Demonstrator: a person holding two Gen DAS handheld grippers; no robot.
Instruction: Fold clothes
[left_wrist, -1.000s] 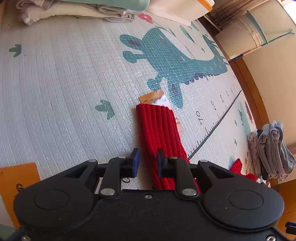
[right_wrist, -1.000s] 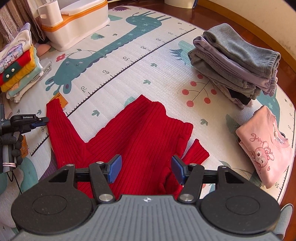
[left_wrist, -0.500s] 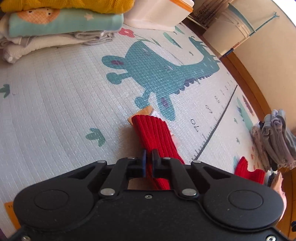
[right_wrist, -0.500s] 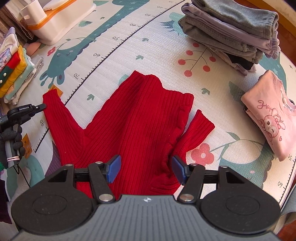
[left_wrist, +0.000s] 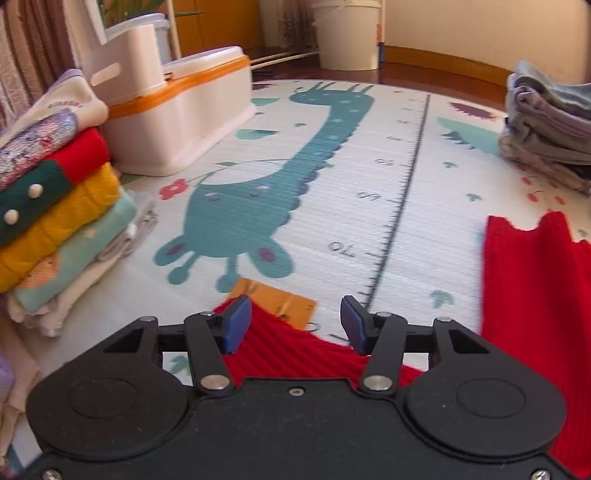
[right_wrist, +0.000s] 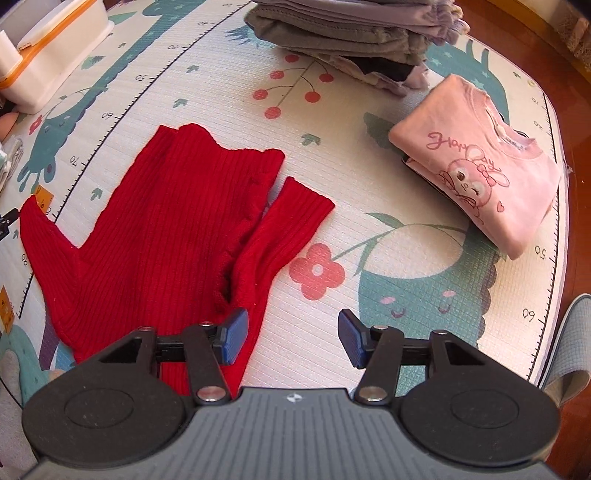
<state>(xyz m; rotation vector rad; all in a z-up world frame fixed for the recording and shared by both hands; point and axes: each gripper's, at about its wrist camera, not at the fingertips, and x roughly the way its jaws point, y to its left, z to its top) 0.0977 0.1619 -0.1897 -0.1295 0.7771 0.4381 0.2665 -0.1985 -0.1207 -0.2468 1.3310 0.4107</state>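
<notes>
Red ribbed sweater (right_wrist: 166, 229) flat on play mat (right_wrist: 388, 314), sleeves out. Mat ruler reads 50, 60, 70. Pink folded top (right_wrist: 476, 181): script approx "Happy Day", partly illegible. Orange tag (left_wrist: 277, 301) print too small to read. Left gripper (left_wrist: 293, 325) wide, empty, over sleeve end. Right gripper (right_wrist: 291, 336) wide, empty, by the other sleeve.

- We see a white foam play mat (right_wrist: 369, 206) with a teal giraffe print.
- On it lie a red ribbed knit sweater (right_wrist: 162, 221), a folded pink rabbit shirt (right_wrist: 476, 173), a grey folded clothes pile (right_wrist: 354, 29), a colourful folded stack (left_wrist: 55, 221) and a white plastic box with orange rim (left_wrist: 177, 110).
</notes>
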